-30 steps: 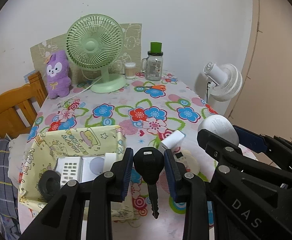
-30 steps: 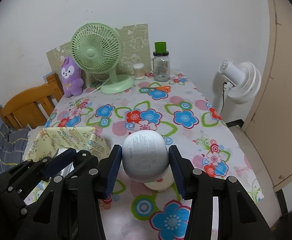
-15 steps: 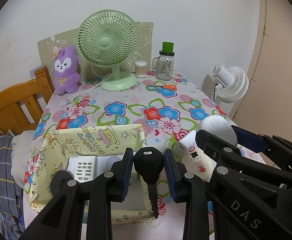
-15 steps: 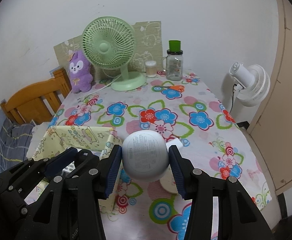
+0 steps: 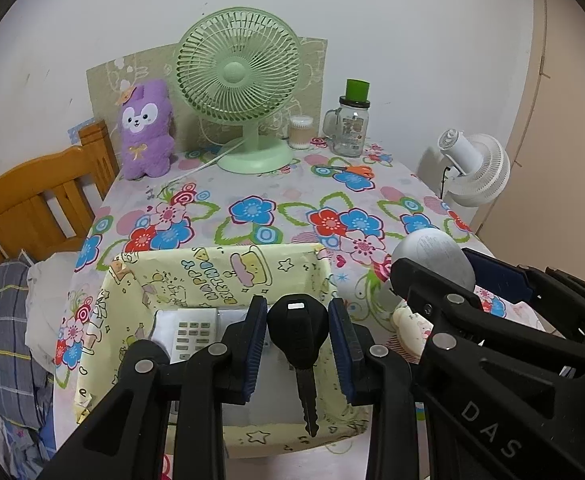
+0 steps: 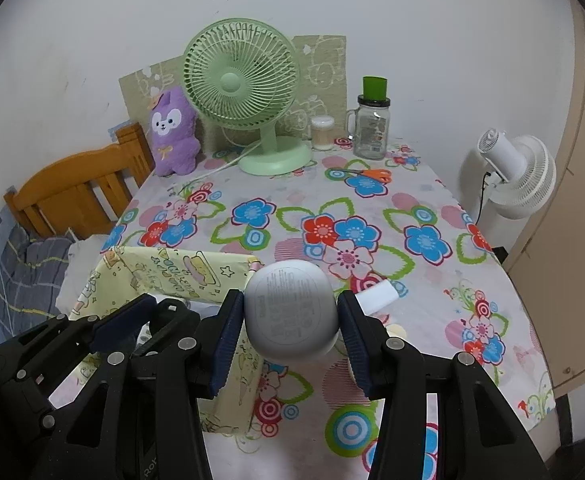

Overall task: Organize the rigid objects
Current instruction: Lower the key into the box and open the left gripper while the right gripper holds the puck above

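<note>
My left gripper (image 5: pixel 297 334) is shut on a black key (image 5: pixel 298 334) whose blade hangs down over the open yellow cartoon-print box (image 5: pixel 220 272). A white remote (image 5: pixel 190 334) lies inside the box. My right gripper (image 6: pixel 290 318) is shut on a grey egg-shaped case (image 6: pixel 290 316), held above the table just right of the box (image 6: pixel 172 270). The case also shows in the left wrist view (image 5: pixel 432 256). A white block (image 6: pixel 376 298) and a cream round object (image 5: pixel 410 332) lie on the table by the box.
A green desk fan (image 5: pixel 238 88), purple plush toy (image 5: pixel 146 128), glass jar with green lid (image 5: pixel 350 124), cotton-swab tub (image 5: pixel 300 132) and orange scissors (image 5: pixel 352 170) stand at the table's far end. A wooden chair (image 5: pixel 40 204) is left, a white fan (image 5: pixel 474 168) right.
Both grippers have pulled back and shifted left with their objects. The key now hangs over the box, and the box sits more central in the left wrist view.
</note>
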The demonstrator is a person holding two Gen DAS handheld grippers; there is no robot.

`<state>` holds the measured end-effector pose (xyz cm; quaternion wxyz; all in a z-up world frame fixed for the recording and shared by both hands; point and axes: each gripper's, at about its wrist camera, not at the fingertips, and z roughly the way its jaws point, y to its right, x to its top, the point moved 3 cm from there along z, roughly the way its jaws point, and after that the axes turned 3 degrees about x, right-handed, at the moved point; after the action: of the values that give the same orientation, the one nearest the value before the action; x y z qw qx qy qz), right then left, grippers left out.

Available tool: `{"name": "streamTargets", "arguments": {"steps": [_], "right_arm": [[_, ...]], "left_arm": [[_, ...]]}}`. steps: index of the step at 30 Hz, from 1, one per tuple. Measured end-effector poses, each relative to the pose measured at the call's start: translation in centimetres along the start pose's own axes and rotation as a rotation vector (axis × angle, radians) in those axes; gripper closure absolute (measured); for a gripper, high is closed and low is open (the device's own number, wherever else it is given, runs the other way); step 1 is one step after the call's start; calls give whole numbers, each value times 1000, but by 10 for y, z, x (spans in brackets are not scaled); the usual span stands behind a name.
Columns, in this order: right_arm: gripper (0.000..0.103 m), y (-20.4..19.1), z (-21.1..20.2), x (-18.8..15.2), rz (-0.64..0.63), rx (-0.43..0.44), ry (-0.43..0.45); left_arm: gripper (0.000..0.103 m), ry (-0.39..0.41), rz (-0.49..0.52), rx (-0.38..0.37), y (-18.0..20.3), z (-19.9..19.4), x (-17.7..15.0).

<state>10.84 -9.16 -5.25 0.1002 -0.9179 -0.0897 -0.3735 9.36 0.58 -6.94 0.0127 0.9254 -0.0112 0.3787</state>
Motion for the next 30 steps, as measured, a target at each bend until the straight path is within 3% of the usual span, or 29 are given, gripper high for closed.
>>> {"name": "streamTargets", "arguments": {"steps": [14, 23, 30], "right_arm": [[51, -20, 27, 0, -36, 7, -32], [51, -37, 49, -3, -91, 10, -69], [51, -45, 60, 0, -108, 20, -78]], "left_arm": [[72, -35, -30, 12, -24, 19, -6], [71, -104, -51, 2, -39, 45, -17], [47, -114, -33, 17, -46, 53, -22]]}}
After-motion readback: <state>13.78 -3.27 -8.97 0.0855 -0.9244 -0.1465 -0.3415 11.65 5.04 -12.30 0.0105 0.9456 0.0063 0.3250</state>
